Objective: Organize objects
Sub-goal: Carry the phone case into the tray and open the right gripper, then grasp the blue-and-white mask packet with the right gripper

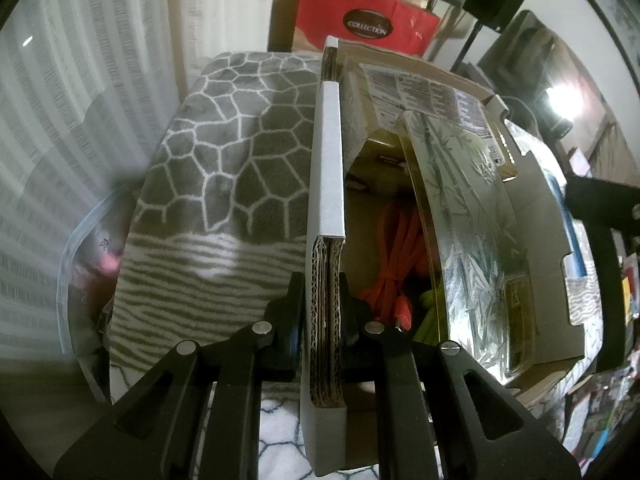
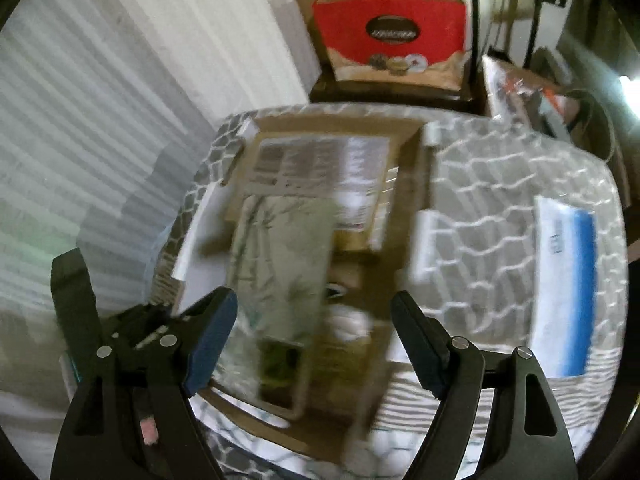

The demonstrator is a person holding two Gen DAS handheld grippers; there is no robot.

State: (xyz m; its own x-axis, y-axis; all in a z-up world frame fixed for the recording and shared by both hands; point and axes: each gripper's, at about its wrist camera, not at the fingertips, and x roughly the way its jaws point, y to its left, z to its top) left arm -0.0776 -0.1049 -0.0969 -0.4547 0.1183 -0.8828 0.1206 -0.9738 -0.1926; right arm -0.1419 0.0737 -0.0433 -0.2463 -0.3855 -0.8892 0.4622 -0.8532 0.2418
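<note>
One cardboard box (image 1: 532,280), open-topped, standing on a grey-and-white patterned blanket (image 1: 224,152). Contents: one clear bamboo-print package (image 1: 468,232), long axis running away from the viewer, leaning toward the right wall; one bundle of orange cord (image 1: 396,248) and something yellow-green beside it at the bottom. Two hand-held grippers: the left hand-held gripper (image 1: 325,312) is clamped on the box's left wall (image 1: 328,168); the right hand-held gripper (image 2: 314,336) hovers over the box, jaws spread wide, holding nothing. One blue-and-white envelope (image 2: 564,292) lies on the blanket to the right.
</note>
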